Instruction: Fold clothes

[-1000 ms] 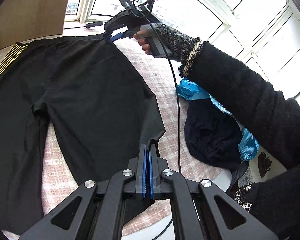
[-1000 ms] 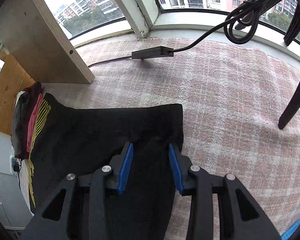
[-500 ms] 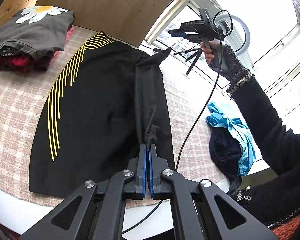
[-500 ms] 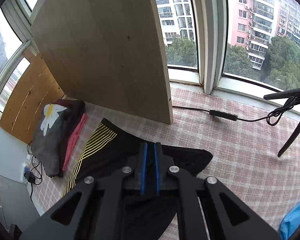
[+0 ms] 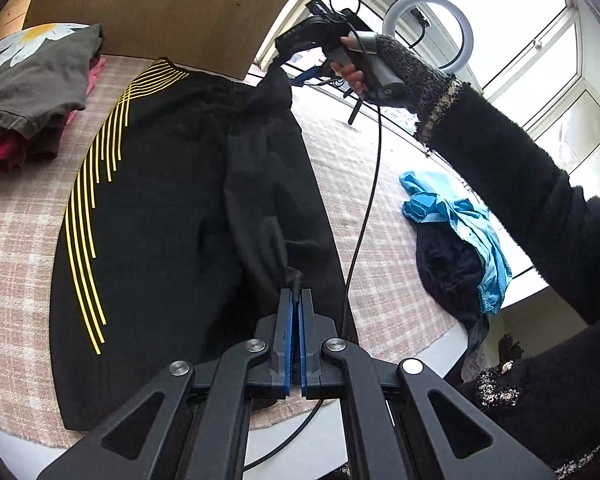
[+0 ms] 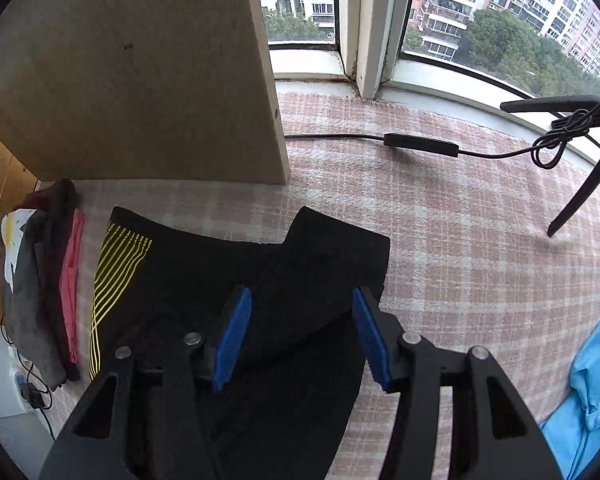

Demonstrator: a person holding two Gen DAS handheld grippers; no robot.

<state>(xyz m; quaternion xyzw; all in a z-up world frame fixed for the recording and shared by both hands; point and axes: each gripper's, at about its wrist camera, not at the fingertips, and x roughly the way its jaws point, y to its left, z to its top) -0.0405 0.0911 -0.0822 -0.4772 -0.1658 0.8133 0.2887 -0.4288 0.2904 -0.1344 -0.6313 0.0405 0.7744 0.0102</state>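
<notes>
While the left gripper [image 5: 295, 300] sits low in the centre of the left wrist frame with its blue pads pressed together on a pinch of black cloth, the black shorts [image 5: 188, 216] spread across the middle of that frame on the pink checked tablecloth [image 5: 16, 216]. Yellow stripes [image 5: 96, 200] curve down the garment's left side, and one leg panel is doubled over along the middle toward the pinched hem.

Toward the upper centre of that same frame the right gripper [image 5: 300, 76] is held in a gloved hand [image 5: 364, 64]; black fabric rises to its tip there (whether it touches cannot be told from this angle). From the right wrist view, the right gripper [image 6: 300, 320] shows its blue pads [image 6: 232, 336] spread well apart above the shorts [image 6: 284, 280], with nothing between them.

A folded stack of clothes [image 5: 28, 76], topped by a grey shirt with a daisy print, lies at the upper left of the left wrist frame. At right, a blue garment [image 5: 468, 220] lies heaped with a dark one [image 5: 448, 272]. A wooden board [image 6: 140, 72] stands at the upper left of the right wrist frame, a cable [image 6: 420, 145] beside it.
</notes>
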